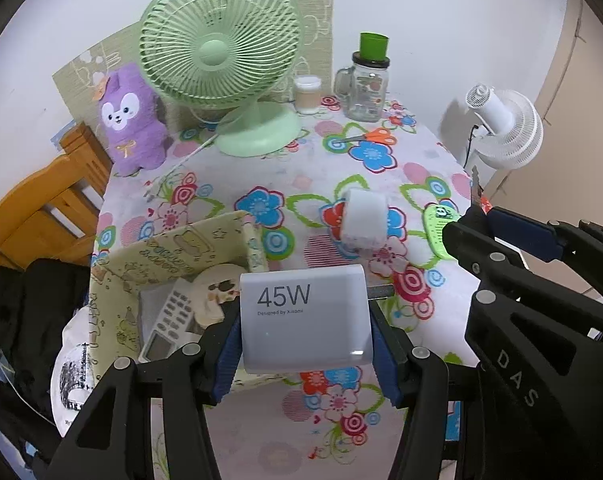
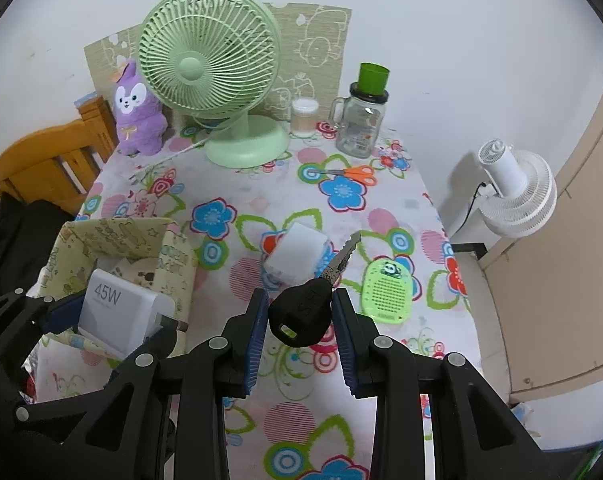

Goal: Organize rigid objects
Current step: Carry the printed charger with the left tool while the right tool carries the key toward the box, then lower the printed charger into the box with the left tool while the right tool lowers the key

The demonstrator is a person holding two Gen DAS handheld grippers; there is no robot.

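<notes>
The left tongs (image 1: 305, 344) stand about half open, their blue pads clamped on a white charger (image 1: 305, 320) printed "45W" and "Designed by Xiaomi", held above the near wall of a patterned fabric box (image 1: 173, 256) at the table's (image 1: 261, 184) left edge. The right tongs (image 2: 300, 320) are closed on the black head of a key (image 2: 301, 312), its toothed blade pointing to 1 o'clock over the flowered cloth. Beyond the key lie a white block (image 2: 297, 256) at 12 o'clock and a green panda-marked piece (image 2: 387, 286) at 2 o'clock. Bare cloth stretches between these and the green fan (image 2: 209, 72).
</notes>
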